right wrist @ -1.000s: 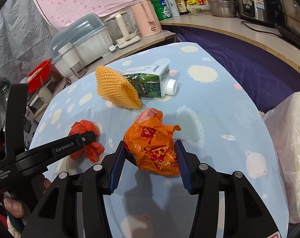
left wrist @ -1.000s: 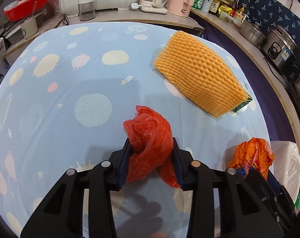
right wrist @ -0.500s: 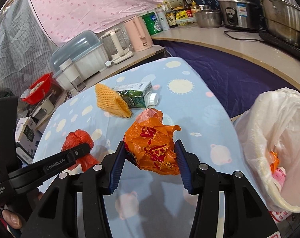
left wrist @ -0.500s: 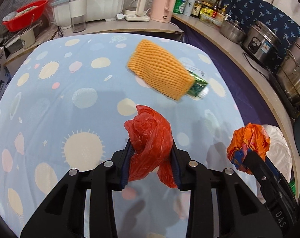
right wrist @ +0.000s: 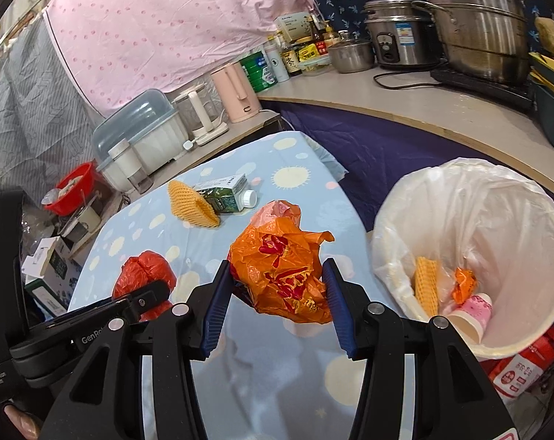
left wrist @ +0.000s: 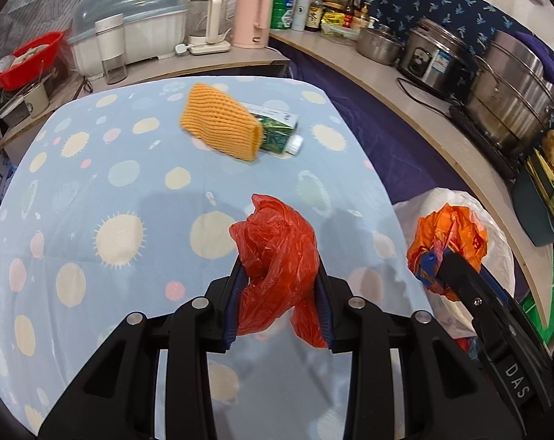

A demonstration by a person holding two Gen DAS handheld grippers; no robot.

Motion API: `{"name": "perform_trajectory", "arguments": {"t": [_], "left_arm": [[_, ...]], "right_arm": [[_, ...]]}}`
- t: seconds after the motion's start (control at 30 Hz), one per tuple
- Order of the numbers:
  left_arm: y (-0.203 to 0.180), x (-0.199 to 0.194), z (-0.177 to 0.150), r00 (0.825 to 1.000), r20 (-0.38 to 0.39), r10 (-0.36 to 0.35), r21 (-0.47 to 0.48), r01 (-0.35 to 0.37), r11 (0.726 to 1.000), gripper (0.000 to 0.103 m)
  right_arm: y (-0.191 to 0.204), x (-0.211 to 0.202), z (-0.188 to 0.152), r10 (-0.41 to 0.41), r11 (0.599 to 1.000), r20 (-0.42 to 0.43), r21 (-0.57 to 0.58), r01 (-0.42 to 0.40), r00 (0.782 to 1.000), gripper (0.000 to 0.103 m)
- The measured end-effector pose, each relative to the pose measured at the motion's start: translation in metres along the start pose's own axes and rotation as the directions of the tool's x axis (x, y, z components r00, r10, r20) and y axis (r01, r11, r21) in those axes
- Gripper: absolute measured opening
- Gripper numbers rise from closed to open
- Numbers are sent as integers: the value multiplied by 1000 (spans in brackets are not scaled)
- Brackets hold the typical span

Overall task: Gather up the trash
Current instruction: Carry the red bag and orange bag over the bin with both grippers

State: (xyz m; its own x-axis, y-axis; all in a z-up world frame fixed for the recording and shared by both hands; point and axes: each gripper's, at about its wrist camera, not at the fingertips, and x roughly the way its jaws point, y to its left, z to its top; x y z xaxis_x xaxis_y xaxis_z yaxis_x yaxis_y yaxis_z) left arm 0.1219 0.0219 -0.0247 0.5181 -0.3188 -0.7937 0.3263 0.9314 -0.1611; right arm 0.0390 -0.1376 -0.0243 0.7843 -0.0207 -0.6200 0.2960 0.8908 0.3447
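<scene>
The left gripper has its blue-padded fingers pressed in from both sides on a crumpled red bag, holding it above the bench. The right gripper clamps a crumpled orange bag in the same way, its pads bearing on the bag's flanks (the bag bulges out forward between them). Relative to the red bag, the right gripper sits to the right, level with it, and past the bench's right edge. A fingertip of the person's left hand shows behind the left gripper's handle.
</scene>
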Motion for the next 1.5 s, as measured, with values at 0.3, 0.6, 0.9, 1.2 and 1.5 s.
{"name": "perform_trajectory", "arguments": {"t": [0.3, 0.6, 0.9, 1.2, 1.5], "left_arm": [[-38, -21, -14, 1000, 18, -10, 63, 9, 998, 33], [-77, -35, -22, 999, 31, -27, 132, 22, 991, 33], [-116, -36, -27, 999, 30, -41, 193, 34, 981, 33], [-152, -33, -31, 998, 23, -61, 243, 54, 969, 33], [-177, -24, -32, 997, 2, -71, 278, 68, 958, 33]], "right_arm": [[-27, -35, -4, -13, 999, 42, 35, 11, 999, 48], [-60, -65, -4, -39, 996, 84, 85, 32, 996, 48], [-91, -85, -1, -62, 992, 109, 121, 49, 992, 48], [-123, -100, 3, -98, 983, 129, 165, 76, 987, 48], [-149, -101, 5, -120, 976, 124, 199, 93, 985, 48]]}}
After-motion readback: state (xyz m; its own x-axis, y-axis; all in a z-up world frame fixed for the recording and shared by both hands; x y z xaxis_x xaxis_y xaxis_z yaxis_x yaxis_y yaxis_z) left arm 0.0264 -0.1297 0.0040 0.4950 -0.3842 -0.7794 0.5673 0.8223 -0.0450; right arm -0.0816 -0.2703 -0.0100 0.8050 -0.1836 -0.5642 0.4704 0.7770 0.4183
